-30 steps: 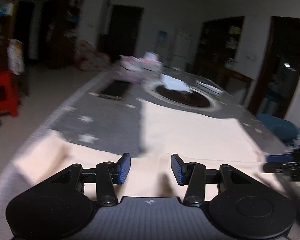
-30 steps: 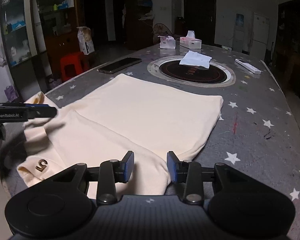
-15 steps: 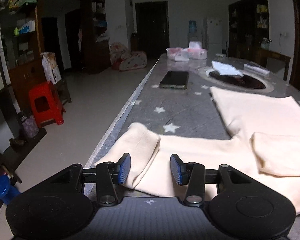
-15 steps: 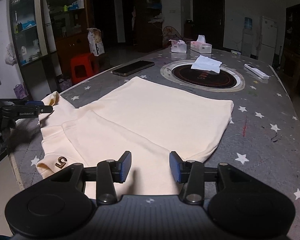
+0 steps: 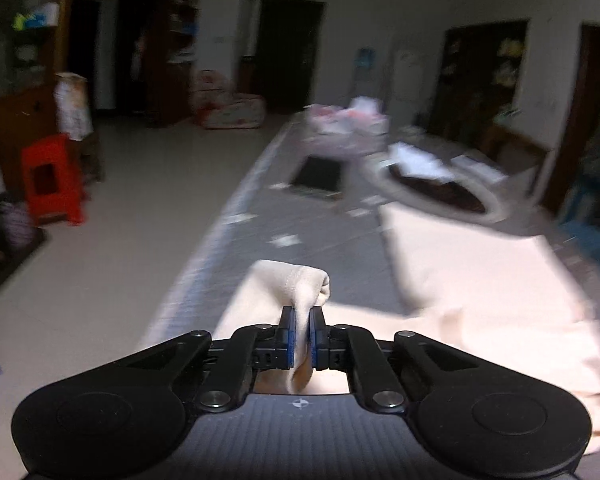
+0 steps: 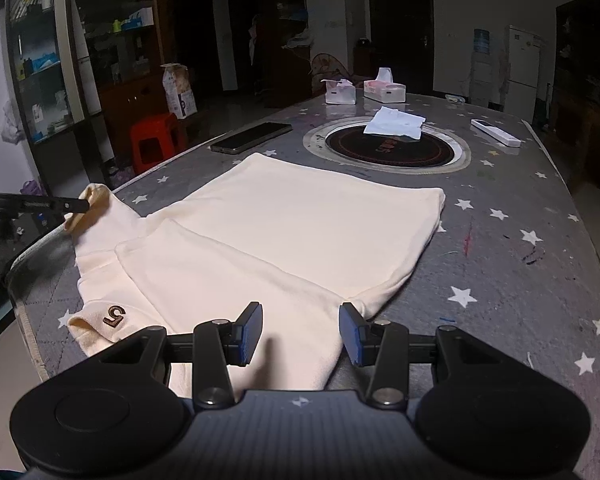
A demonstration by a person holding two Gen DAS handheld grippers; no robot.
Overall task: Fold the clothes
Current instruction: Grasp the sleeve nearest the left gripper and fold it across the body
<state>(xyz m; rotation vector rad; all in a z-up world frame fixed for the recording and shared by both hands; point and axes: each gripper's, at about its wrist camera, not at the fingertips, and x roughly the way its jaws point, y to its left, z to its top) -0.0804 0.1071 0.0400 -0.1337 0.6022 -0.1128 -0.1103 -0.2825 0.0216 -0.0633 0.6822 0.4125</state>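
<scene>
Left wrist view, lower centre: left hand-held gripper (image 5: 299, 336) clenched on a pinch of the cream garment (image 5: 480, 280), cuff of the left sleeve (image 5: 300, 284) bunched up between the pads and raised off the worktop (image 5: 320, 236); held so, most likely, to carry the sleeve across the body for a fold. Much of the view blurred. Phone (image 5: 318, 174) at centre, beyond the sleeve.

Right wrist view, left edge: same gripper seen side-on, nipping the sleeve tip (image 6: 94, 196) at the near-left worktop edge. Lower left: other sleeve already laid inward over the body, cuff bearing a "5" mark (image 6: 114, 315). Centre: garment body flat and smooth on the star-patterned worktop, hem toward the round inset hob (image 6: 388, 148) at upper centre. Lower centre: right hand-held gripper (image 6: 300, 334) released, pads well apart above the near edge of the cloth, gripping nothing. Judged: 1 sleeve folded in, the other in hand.
</scene>
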